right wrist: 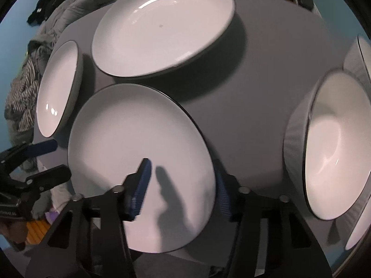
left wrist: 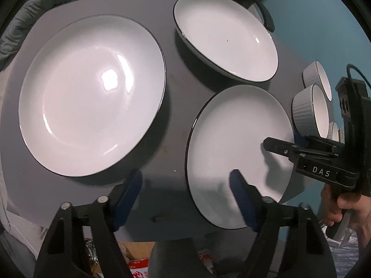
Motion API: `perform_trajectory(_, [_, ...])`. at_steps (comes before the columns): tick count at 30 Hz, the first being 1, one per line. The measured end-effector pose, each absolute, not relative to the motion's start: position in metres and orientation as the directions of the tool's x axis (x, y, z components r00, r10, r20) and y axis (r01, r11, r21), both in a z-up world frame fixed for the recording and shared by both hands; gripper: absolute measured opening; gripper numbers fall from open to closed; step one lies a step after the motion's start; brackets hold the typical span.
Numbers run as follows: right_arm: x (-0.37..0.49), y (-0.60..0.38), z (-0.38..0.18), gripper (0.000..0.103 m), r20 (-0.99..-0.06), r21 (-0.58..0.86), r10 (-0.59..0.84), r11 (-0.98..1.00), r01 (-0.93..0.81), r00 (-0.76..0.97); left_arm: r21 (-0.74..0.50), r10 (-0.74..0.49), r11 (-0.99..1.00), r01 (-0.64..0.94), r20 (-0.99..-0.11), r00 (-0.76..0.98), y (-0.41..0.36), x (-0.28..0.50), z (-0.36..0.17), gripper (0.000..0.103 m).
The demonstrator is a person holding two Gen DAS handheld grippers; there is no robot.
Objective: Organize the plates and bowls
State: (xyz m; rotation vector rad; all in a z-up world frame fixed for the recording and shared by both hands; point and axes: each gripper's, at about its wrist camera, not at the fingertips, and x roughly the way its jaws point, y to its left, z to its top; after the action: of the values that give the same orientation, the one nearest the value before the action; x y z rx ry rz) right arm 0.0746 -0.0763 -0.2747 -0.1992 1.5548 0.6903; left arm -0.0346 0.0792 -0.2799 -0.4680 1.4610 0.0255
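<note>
counter [left wrist: 176,97]: grey, holds plates, bowls
small plate [right wrist: 139,162]: near edge
right gripper [right wrist: 183,185]: jaws part-closed, straddling small plate's rim; contact unclear
left gripper [left wrist: 185,199]: jaws wide, straddling its left rim, nothing held
big plate [left wrist: 92,92]: left
bowls [left wrist: 310,108]: right

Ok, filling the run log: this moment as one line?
left gripper open, astride small plate rim | right gripper open, astride opposite rim | plate on table

White black-rimmed plates [left wrist: 92,95] and ribbed bowls [left wrist: 309,111] lie spread apart, upright
</note>
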Motion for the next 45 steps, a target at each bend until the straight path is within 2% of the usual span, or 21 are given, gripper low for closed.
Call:
perform_trajectory(2, [0.076,-0.085,-0.277,0.038,-0.95,0.31,0.287,0.805,-0.506,-0.125,-0.3,-0.275,0.903,-0.308,-0.954,0.123,0.083,-0.034,-0.283,0.073])
perform_trajectory(5, [0.079,-0.094,-0.277,0.032,-0.947,0.32,0.293,0.804,-0.501,-0.133,-0.303,-0.286,0.902,-0.309,-0.953,0.098,0.086,-0.031,-0.29,0.061])
perform_trajectory(10, [0.086,-0.102,-0.276,0.031,-0.931,0.364,0.329,0.803,-0.472,-0.157,-0.311,-0.305,0.901,-0.302,-0.95,0.068,0.085,-0.025,-0.295,0.046])
perform_trajectory(12, [0.087,-0.104,-0.277,0.024,-0.929,0.369,0.333,0.799,-0.475,-0.161,-0.311,-0.309,0.903,-0.298,-0.949,0.053,0.086,-0.023,-0.296,0.042])
perform_trajectory(17, [0.093,-0.118,-0.278,0.019,-0.916,0.4,0.361,0.797,-0.452,-0.174,-0.311,-0.316,0.901,-0.303,-0.948,0.034,0.095,-0.019,-0.294,0.04])
perform_trajectory(25, [0.09,-0.116,-0.28,0.019,-0.9,0.437,0.389,0.8,-0.412,-0.198,-0.313,-0.342,0.875,-0.368,-0.94,-0.012,0.127,-0.025,-0.304,0.023])
perform_trajectory(39, [0.093,-0.092,-0.279,0.016,-0.902,0.428,0.358,0.817,-0.386,-0.242,-0.331,-0.361,0.863,-0.381,-0.932,-0.008,0.191,-0.044,-0.301,0.015])
perform_trajectory(45, [0.091,-0.083,-0.279,0.015,-0.904,0.421,0.345,0.821,-0.386,-0.253,-0.329,-0.355,0.87,-0.368,-0.935,-0.005,0.17,-0.039,-0.295,0.015])
